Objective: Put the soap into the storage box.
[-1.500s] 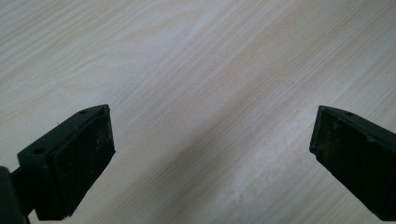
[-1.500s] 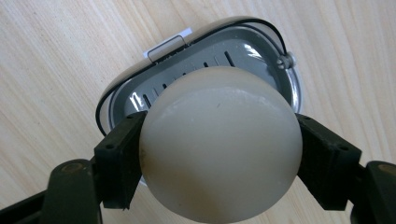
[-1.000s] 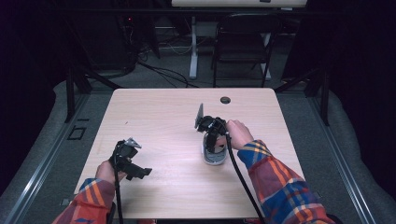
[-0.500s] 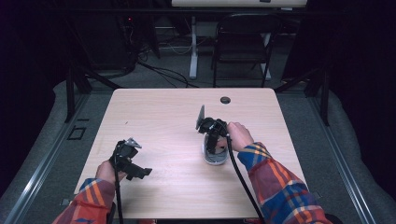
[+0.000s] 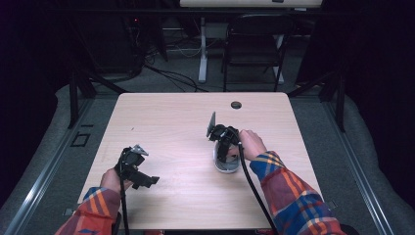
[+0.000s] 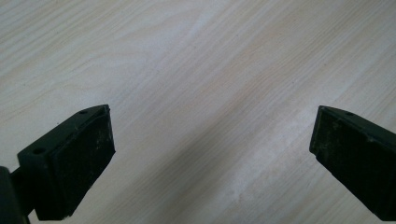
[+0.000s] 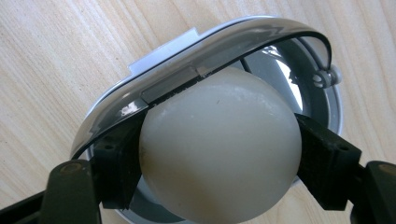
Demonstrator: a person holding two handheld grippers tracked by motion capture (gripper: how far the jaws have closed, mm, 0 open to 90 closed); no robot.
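White egg (image 7: 219, 149) sits clamped in right tongs (image 7: 219, 154); left tongs (image 6: 210, 154) gape wide.

We see a smooth, matt off-white egg (image 7: 219, 149) against a glossy, mirror-like metal bowl (image 7: 299, 77) with a white plastic rim, on the table (image 5: 161, 122) of pale, matt wood-grain; gripper pads (image 6: 84, 163) are dull, scuffed black rubber.

Lower frame edge of the right gripper view cuts off the white egg (image 7: 219, 149) and the grey container's (image 7: 187, 60) near rim; the egg hides its floor.
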